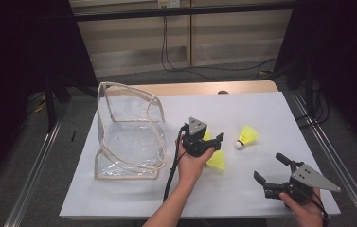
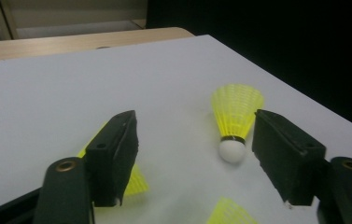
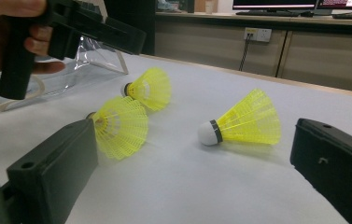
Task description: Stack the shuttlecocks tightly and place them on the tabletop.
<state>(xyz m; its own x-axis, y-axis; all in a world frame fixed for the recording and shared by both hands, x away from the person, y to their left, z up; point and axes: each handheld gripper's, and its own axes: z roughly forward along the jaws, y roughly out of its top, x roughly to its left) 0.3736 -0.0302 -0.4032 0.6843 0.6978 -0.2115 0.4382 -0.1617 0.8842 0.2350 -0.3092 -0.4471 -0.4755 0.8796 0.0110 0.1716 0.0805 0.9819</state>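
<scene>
Your clear bag stands open at the left of the white table with nothing visible inside it, while three yellow shuttlecocks lie on the table, so by the look of it all the packing is ahead of you. Your left gripper hovers over the two nearer shuttlecocks, jaws apart and holding nothing. Your right gripper waits near the front edge, jaws wide and bare. The third shuttlecock lies on its side just right of the left gripper, its long axis flat on the table, white cork toward you and left, skirt toward the far right.
</scene>
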